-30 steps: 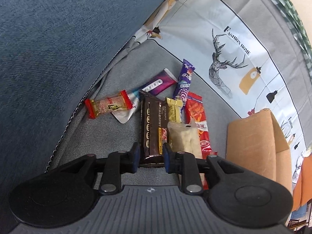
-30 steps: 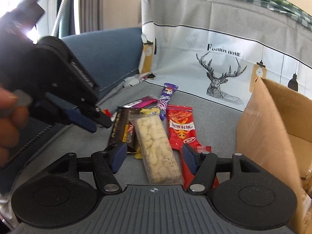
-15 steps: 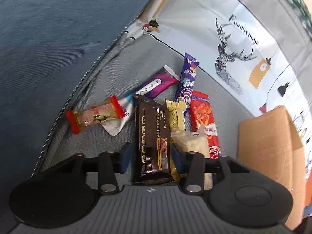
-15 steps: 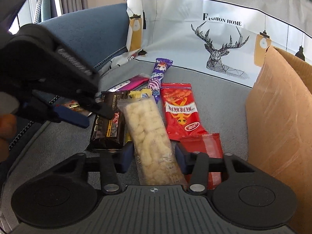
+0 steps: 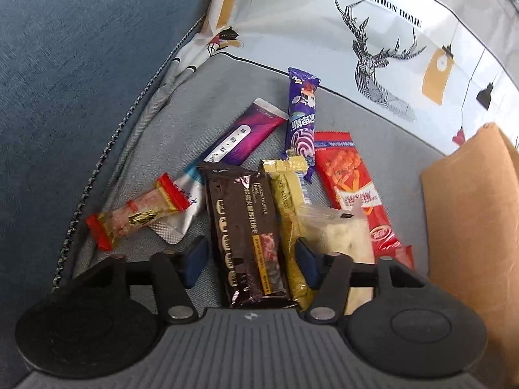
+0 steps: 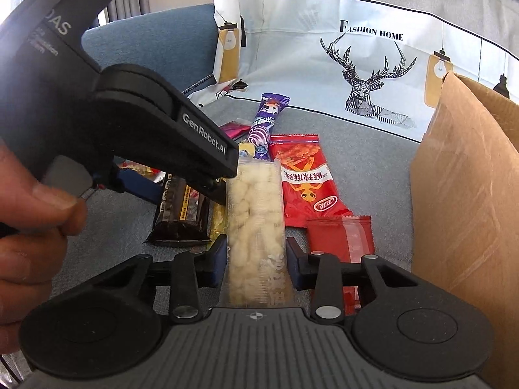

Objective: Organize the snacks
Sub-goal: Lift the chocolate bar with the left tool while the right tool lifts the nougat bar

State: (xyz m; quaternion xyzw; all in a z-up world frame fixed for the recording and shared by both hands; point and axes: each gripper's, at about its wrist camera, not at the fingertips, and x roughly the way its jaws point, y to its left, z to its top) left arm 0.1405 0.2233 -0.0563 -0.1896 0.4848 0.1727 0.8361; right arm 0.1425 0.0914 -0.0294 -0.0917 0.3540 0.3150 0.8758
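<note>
Our left gripper (image 5: 248, 257) has spread wider around the dark bar (image 5: 246, 236), its pads clear of the wrapper. Our right gripper (image 6: 256, 256) has narrowed onto the clear pack (image 6: 256, 214), pads just beside its edges; we cannot tell whether they clamp it. Both snacks lie on the grey cushion (image 5: 373, 142) beside the box (image 6: 464, 194).

Glossy foil dark chocolate wrapper (image 5: 248, 236), matt woven grey cushion (image 5: 207, 107), plain brown cardboard box (image 5: 476, 214).

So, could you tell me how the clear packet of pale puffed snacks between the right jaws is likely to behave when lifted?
The clear packet of puffed snacks looks airy, so probably light for its size. It is long with thin film, so the far end may sag. The glossy wrapper could slip, and a hard squeeze from the right gripper might crush the pieces.
</note>
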